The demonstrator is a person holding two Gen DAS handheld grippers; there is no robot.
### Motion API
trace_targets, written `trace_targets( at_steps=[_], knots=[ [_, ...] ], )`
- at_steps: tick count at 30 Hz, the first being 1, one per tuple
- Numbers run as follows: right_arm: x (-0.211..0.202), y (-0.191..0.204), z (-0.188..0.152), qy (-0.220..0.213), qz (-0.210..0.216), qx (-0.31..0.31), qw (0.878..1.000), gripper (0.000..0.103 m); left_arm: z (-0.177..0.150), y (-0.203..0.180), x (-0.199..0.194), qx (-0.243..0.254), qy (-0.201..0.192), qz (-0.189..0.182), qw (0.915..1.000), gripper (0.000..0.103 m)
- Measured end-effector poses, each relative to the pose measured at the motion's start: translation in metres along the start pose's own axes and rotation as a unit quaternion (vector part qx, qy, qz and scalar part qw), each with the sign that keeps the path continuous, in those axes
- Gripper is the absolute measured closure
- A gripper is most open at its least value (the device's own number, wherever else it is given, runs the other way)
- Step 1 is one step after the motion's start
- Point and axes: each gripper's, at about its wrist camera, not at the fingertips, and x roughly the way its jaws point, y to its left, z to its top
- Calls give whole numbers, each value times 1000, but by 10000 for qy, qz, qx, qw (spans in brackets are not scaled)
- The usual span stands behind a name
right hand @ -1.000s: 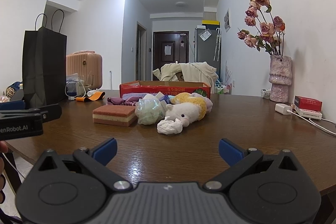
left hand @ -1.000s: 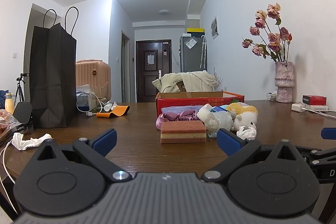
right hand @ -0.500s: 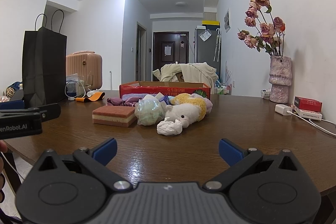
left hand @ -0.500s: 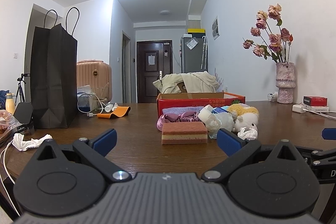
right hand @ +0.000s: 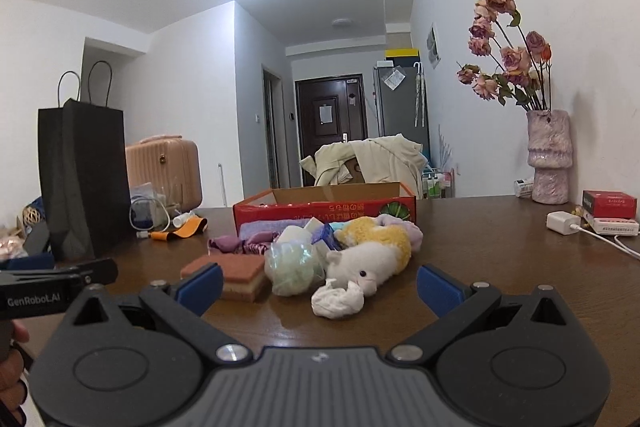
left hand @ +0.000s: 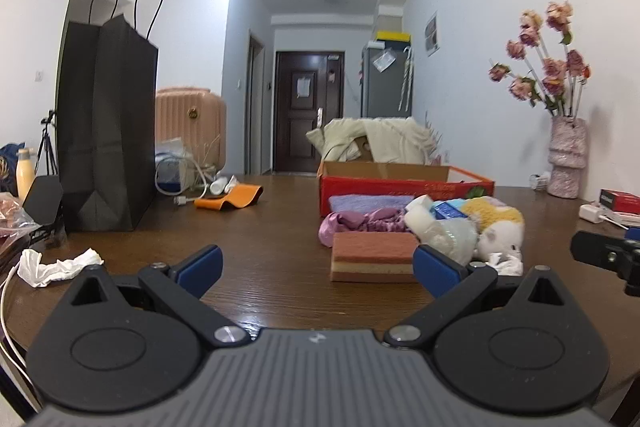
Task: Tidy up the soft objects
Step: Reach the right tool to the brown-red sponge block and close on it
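Nearest, both grippers hover low over the near edge of the brown wooden table, each with its blue-padded jaws spread wide and nothing between them. The left gripper faces a two-layer sponge, red on top and tan below, lying flat just ahead; its right finger covers the sponge's near right corner. The right gripper faces a crumpled white tissue, which touches the snout of a white and yellow plush toy lying on its side. Left of the toy sits a pale green crinkled bag, pressed against both the toy and the sponge.

Behind these, a heap of purple cloth and a small blue packet are packed so close that their outlines run together. Beyond the heap stands an open red cardboard box, its inside hidden from this low angle.

Toward the left edge lie another crumpled tissue, a tall black paper bag, an orange strap and tangled white cables. At the far right corner stands a pink vase of dried roses, with a red box and a white charger near the right edge. A fingertip shows, cut off, at the lower left of the right wrist view.
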Motion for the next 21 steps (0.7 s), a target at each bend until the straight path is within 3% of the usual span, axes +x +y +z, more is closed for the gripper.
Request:
trace_targets(
  at_steps=[5, 14, 21],
  knots=[
    [16, 7, 6, 54, 31, -145, 9999, 0, 9, 7, 28, -187, 461, -32, 9988, 0],
    [72, 19, 11, 811, -34, -117, 9966, 0, 16, 19, 73, -363, 982, -133, 9944, 0],
    [117, 29, 23, 1024, 276, 267, 9940, 2, 27, 30, 116, -411, 1370, -223, 9895, 0]
  ],
)
